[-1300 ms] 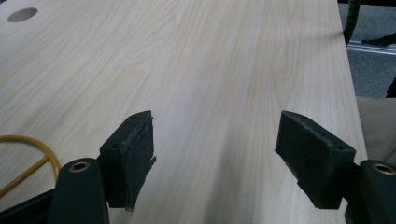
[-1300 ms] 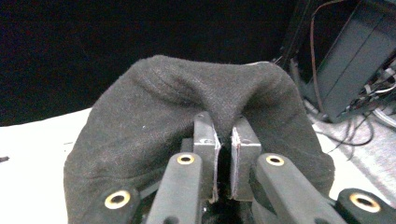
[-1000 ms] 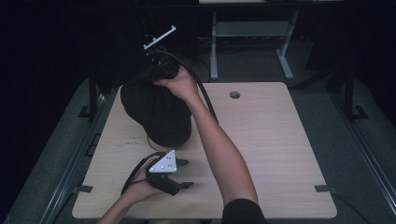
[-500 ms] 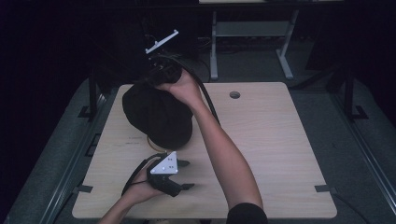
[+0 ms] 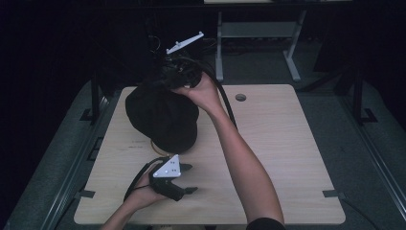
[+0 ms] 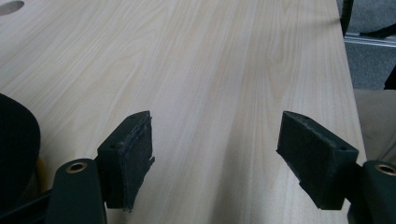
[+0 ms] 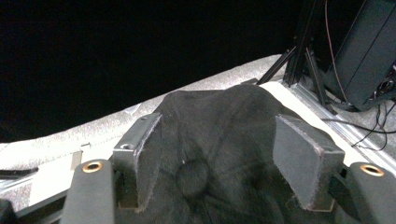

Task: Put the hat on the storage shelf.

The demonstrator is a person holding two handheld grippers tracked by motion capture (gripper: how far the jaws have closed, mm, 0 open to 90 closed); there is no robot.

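The black cap [image 5: 163, 117] sits crown-up at the far left of the bench [image 5: 287, 143], with something yellowish just showing under its near edge. The right tool [image 5: 179, 72] is at the cap's far side; in the right gripper view its jaws stand spread to either side of the crown and its top button [image 7: 191, 176], and whether the pads press the cloth is hard to tell. So the grasp looks begun, not finished, and any lifting is left. The left tool [image 5: 184, 178] rests near the bench's front edge, jaws wide apart and empty.
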